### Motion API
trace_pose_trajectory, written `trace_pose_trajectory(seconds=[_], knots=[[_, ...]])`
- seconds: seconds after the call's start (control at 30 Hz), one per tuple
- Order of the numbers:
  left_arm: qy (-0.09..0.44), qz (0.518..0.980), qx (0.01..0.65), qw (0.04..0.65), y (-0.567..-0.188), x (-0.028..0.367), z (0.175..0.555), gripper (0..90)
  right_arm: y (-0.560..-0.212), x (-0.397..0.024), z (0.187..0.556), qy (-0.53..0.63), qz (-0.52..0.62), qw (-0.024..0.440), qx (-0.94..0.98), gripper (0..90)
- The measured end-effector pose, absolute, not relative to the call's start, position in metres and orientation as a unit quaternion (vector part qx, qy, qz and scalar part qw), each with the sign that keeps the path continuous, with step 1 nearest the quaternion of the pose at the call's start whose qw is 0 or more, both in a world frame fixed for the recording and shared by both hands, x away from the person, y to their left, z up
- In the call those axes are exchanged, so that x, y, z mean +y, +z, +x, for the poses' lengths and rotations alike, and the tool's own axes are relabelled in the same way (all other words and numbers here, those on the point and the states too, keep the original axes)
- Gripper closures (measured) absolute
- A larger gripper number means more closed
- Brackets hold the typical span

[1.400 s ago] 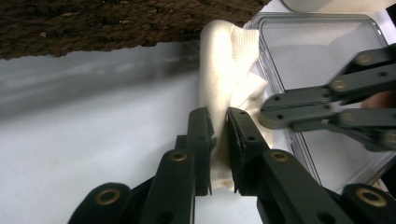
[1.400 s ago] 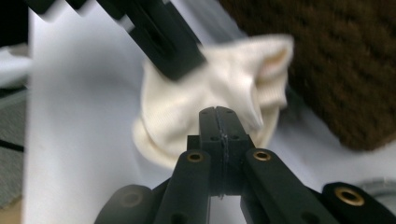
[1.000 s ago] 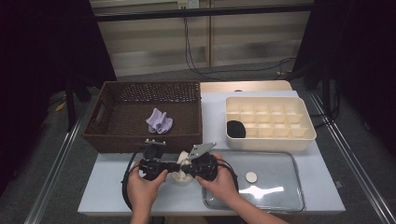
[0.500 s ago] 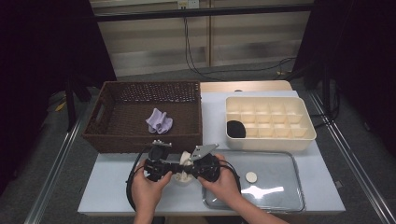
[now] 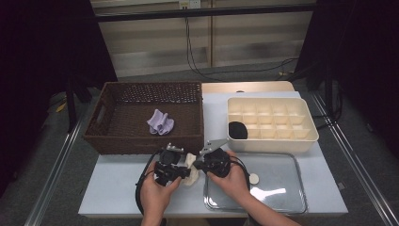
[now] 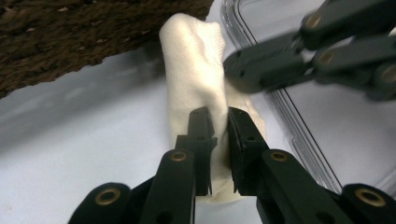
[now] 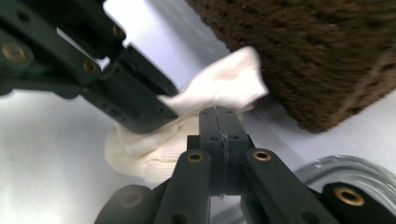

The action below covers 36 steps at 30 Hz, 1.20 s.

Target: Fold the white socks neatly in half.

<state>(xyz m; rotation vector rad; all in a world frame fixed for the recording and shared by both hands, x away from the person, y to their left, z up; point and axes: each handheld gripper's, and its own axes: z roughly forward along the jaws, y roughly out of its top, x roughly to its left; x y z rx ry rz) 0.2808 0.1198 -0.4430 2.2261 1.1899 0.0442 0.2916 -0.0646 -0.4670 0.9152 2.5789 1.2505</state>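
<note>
The cream cloth lies on the white surface near its front edge, just in front of the brown wicker basket and just left of the clear glass tray. Both grippers meet at it. The left gripper has its jaws clamped on a fold of the cloth, a narrow gap between them packed with fabric. The right gripper has its jaws pressed fully together; whether any cloth is caught between them cannot be told, though the cloth sits right at their tips.

The high view gives the layout but the cloth shows there as a small pale patch between the two hands. The left gripper view shows the cloth standing up as a tall ribbed fold, with the right gripper reaching its upper part from the side and the tray's rim close behind. The right gripper view shows one corner of the cloth raised toward the basket's front wall, the rest bunched on the surface below.

The basket holds a lilac cloth. Toward the surface's far right corner stands a cream divided box with a black item in one near-left compartment. A small white disc lies in the tray. Bare surface stretches left of the hands to the front left corner.
</note>
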Motion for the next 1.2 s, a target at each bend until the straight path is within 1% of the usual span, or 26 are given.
trace_pose_trajectory(seconds=[0.2, 0.27, 0.4, 0.53, 0.63, 0.73, 0.9, 1.0, 1.07, 1.2], knots=[[0.015, 0.846, 0.440, 0.302, -0.444, 0.118, 0.280, 80.2, -0.450, -0.066, 0.292, 0.456, 0.292, 0.079, 0.837, 90.0], [0.016, 0.846, 0.439, 0.302, -0.444, 0.119, 0.280, 80.2, -0.448, -0.061, 0.294, 0.460, 0.285, 0.074, 0.838, 90.0], [0.019, 0.850, 0.433, 0.299, -0.444, 0.118, 0.280, 80.1, -0.455, -0.050, 0.297, 0.451, 0.279, 0.072, 0.845, 89.9], [0.015, 0.848, 0.434, 0.305, -0.445, 0.119, 0.280, 79.8, -0.466, -0.050, 0.297, 0.439, 0.284, 0.071, 0.849, 90.0], [0.011, 0.841, 0.443, 0.309, -0.445, 0.118, 0.280, 77.4, -0.470, -0.053, 0.297, 0.437, 0.291, 0.064, 0.849, 90.0], [0.003, 0.838, 0.445, 0.317, -0.443, 0.119, 0.280, 71.6, -0.470, -0.054, 0.296, 0.432, 0.289, 0.069, 0.851, 90.0], [-0.001, 0.826, 0.458, 0.330, -0.437, 0.126, 0.283, 65.9, -0.472, -0.058, 0.294, 0.437, 0.291, 0.066, 0.848, 90.0], [0.001, 0.818, 0.464, 0.339, -0.435, 0.132, 0.284, 65.5, -0.472, -0.059, 0.294, 0.439, 0.291, 0.066, 0.847, 90.0], [-0.008, 0.812, 0.467, 0.351, -0.432, 0.136, 0.284, 65.8, -0.472, -0.059, 0.293, 0.439, 0.289, 0.067, 0.848, 90.0], [-0.003, 0.805, 0.473, 0.357, -0.428, 0.142, 0.284, 65.5, -0.473, -0.061, 0.294, 0.442, 0.294, 0.061, 0.845, 90.0]])
